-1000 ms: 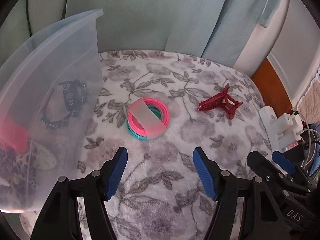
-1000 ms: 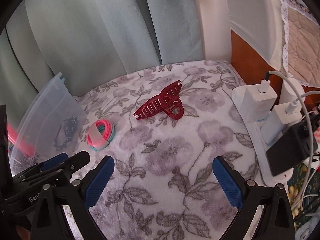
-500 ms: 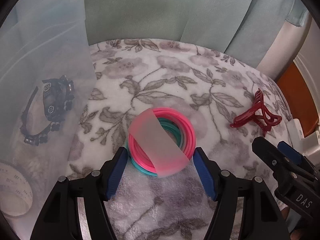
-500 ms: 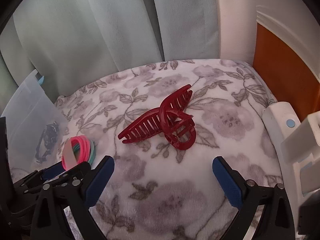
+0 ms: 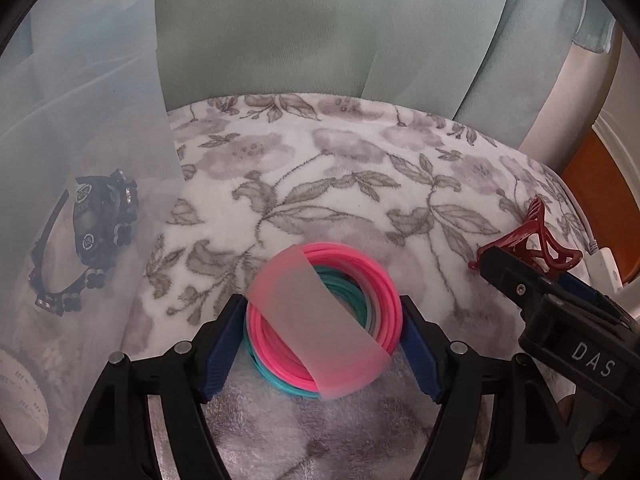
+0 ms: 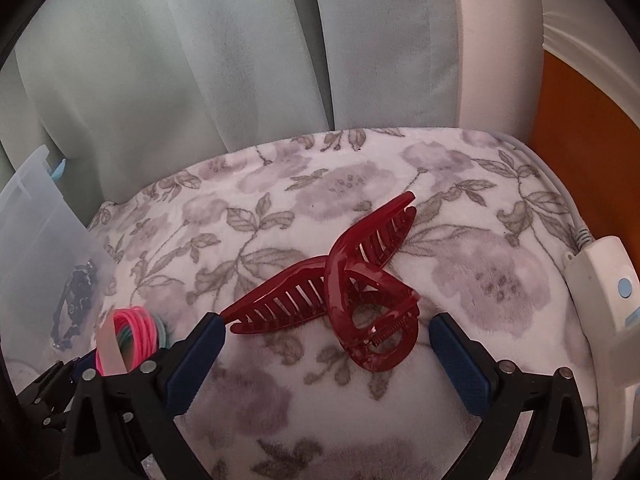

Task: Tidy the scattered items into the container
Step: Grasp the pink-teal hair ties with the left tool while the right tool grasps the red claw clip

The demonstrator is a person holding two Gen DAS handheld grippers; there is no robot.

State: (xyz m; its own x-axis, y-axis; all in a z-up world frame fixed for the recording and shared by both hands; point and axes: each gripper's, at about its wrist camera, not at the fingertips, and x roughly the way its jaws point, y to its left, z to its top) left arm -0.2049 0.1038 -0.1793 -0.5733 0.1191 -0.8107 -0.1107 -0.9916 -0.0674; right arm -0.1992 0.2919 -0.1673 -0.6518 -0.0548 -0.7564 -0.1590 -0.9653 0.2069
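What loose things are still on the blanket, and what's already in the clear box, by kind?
On the blanket:
Bundle of hair ties: 1
Red claw clip: 1
In the box:
Black headband: 1
Other items there are too blurred to count.
Total clearly seen: 3

A plush floral blanket (image 5: 320,184) covers the surface. On it, between the left gripper's (image 5: 322,344) fingers, lies a bundle of pink and teal hair ties (image 5: 324,316). A dark red claw clip (image 6: 352,292) lies between the right gripper's (image 6: 326,356) fingers. A clear plastic bin (image 5: 80,160) stands left of the left gripper.
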